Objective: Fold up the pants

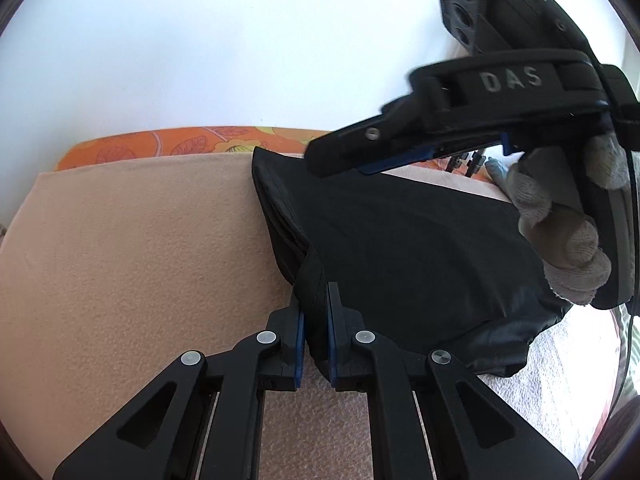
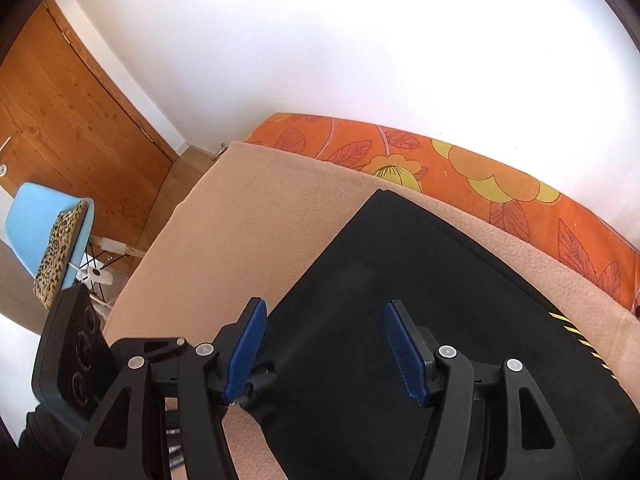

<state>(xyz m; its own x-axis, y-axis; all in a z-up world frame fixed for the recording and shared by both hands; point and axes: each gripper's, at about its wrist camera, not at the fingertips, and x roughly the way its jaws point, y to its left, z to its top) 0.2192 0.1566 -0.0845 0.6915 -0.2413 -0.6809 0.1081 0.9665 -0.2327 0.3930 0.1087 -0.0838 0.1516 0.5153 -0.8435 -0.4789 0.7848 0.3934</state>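
**Folded pants on bed: left gripper pinching, right gripper spread**

A beige blanket [image 2: 224, 240] is covering the bed, with an orange floral sheet [image 2: 440, 160] showing along the white wall [image 2: 360, 40]. The black pants [image 1: 400, 240] are lying folded on the blanket, their far edge near the floral sheet. The left gripper [image 1: 316, 336] is pinching a raised fold at the near left edge of the pants, its blue pads [image 1: 299, 344] pressed against the fabric on both sides. The right gripper [image 2: 324, 348] is hovering over the near part of the pants with its fingers spread apart and nothing between them; contact with the fabric cannot be determined. A gloved hand [image 1: 560, 232] is gripping its handle. A wooden door [image 2: 68, 120] and a blue chair [image 2: 44, 224] are standing off to the left.
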